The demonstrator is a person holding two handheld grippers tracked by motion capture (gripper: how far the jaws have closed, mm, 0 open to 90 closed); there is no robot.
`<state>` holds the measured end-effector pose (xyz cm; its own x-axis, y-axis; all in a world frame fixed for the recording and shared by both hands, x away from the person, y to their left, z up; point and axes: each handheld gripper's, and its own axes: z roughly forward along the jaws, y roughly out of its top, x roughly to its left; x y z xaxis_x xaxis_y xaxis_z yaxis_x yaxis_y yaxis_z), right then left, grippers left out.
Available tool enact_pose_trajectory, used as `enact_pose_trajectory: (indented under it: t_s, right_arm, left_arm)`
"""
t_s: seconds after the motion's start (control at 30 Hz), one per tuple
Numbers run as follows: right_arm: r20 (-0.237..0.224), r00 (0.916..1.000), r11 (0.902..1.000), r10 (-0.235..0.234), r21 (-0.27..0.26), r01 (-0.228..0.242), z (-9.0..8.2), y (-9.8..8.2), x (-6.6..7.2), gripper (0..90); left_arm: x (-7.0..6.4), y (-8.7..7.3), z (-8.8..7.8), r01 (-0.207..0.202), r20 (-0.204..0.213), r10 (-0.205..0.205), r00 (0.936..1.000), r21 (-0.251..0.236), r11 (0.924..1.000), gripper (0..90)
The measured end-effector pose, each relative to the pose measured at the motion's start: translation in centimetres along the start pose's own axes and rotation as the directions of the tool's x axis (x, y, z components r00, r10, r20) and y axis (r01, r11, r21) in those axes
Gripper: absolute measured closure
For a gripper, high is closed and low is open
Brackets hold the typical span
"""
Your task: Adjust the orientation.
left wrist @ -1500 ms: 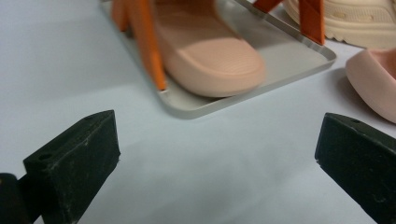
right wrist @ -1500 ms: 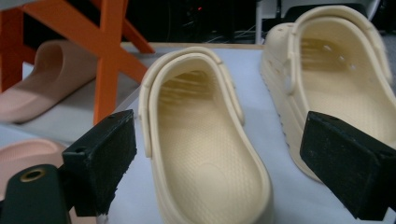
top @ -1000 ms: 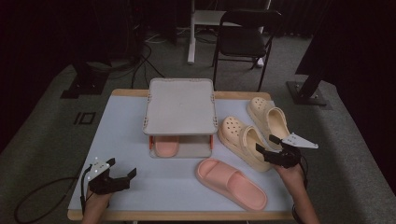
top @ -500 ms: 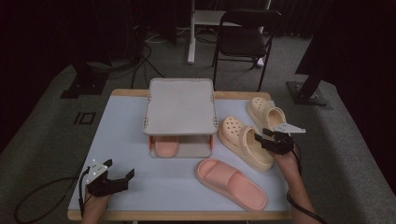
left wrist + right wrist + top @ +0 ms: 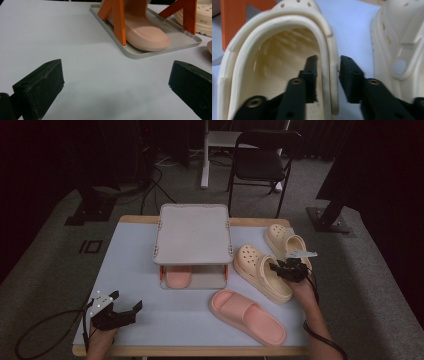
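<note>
Two cream clogs lie at the table's right. My right gripper (image 5: 280, 268) (image 5: 328, 60) straddles the right side wall of the nearer clog (image 5: 260, 270) (image 5: 274, 82), one jaw inside the shoe and one outside. The jaws have just been closing, and they stand close to the wall without clearly pressing on it. The second clog (image 5: 282, 237) (image 5: 402, 37) lies just beyond. A pink slide (image 5: 247, 315) rests at the front. Its mate (image 5: 177, 276) (image 5: 142, 32) sits on the lower tray of a grey rack (image 5: 194, 232). My left gripper (image 5: 126, 300) (image 5: 116, 75) is open and empty at the front left.
The rack has orange legs (image 5: 117, 20) and a grey base tray (image 5: 175, 42) in the middle of the pale blue table (image 5: 130, 255). A dark chair (image 5: 262, 162) and stands are on the floor behind the table.
My right gripper has moved left and down from the table's right edge onto the nearer clog, and its jaws have narrowed around the side wall. The left gripper has stayed put.
</note>
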<state>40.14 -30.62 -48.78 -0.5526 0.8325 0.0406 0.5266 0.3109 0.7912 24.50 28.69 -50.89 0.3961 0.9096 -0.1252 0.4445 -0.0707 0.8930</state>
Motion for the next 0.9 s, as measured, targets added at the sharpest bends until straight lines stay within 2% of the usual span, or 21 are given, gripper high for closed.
enact_pose_trajectory:
  t_s: [0.07, 0.17, 0.23, 0.3, 0.43, 0.6, 0.7, 0.83, 0.87, 0.9]
  right_arm:
    - [0.001, 1.0000, 0.9999, 0.001, 0.016, -0.001, 0.1, -0.2, 0.1, 76.9]
    - [-0.012, 0.9998, 0.9998, 0.017, 0.010, -0.017, 0.0, -0.1, 0.1, 77.6]
    - [-0.001, 0.9999, 0.9998, 0.013, 0.015, -0.013, -0.1, 0.1, 0.3, 77.9]
    - [0.002, 0.9998, 0.9997, 0.021, 0.012, -0.021, -0.3, 0.3, 0.6, 78.0]
    - [0.034, 0.9982, 0.9986, 0.050, -0.019, -0.049, -0.6, 0.5, 1.5, 77.9]
    - [0.095, 0.9848, 0.9880, 0.145, -0.068, -0.139, -0.7, 0.6, 2.1, 77.7]
    - [0.111, 0.9756, 0.9801, 0.189, -0.083, -0.180, -0.6, 0.5, 2.6, 77.6]
    - [0.143, 0.9693, 0.9785, 0.200, -0.083, -0.189, -0.2, 0.4, 3.4, 77.7]
    - [0.156, 0.9653, 0.9767, 0.210, -0.078, -0.200, 0.0, 0.3, 3.5, 77.7]
    - [0.154, 0.9594, 0.9707, 0.237, -0.080, -0.227, 0.2, 0.1, 3.5, 77.7]
  left_arm:
    - [0.0, 0.0, 0.0, 0.002, 0.001, -0.002, 1.0000, 0.005, 1.0000, 0.0]
    - [0.0, 0.0, 0.0, 0.007, -0.002, -0.007, 1.0000, -0.002, 1.0000, 0.0]
    - [-0.1, -0.1, 0.1, 0.014, 0.002, -0.014, 0.9999, 0.001, 0.9999, 0.0]
    - [-0.3, -0.1, 0.1, 0.004, -0.004, -0.004, 1.0000, -0.005, 1.0000, 0.0]
    - [-0.4, 0.1, -0.1, 0.003, -0.006, -0.003, 1.0000, -0.021, 0.9998, 0.0]
    - [-0.4, 0.0, -0.2, 0.004, -0.006, -0.004, 1.0000, -0.024, 0.9997, 0.1]
    - [-0.4, 0.0, -0.3, 0.008, -0.012, -0.009, 0.9999, -0.029, 0.9996, 0.1]
    - [-0.5, 0.1, -0.4, 0.007, -0.015, -0.007, 0.9999, -0.036, 0.9993, 0.1]
    - [-0.6, 0.1, -0.4, 0.007, -0.014, -0.008, 0.9999, -0.038, 0.9993, 0.1]
    - [-0.6, 0.1, -0.4, 0.005, -0.012, -0.006, 0.9999, -0.037, 0.9993, 0.1]
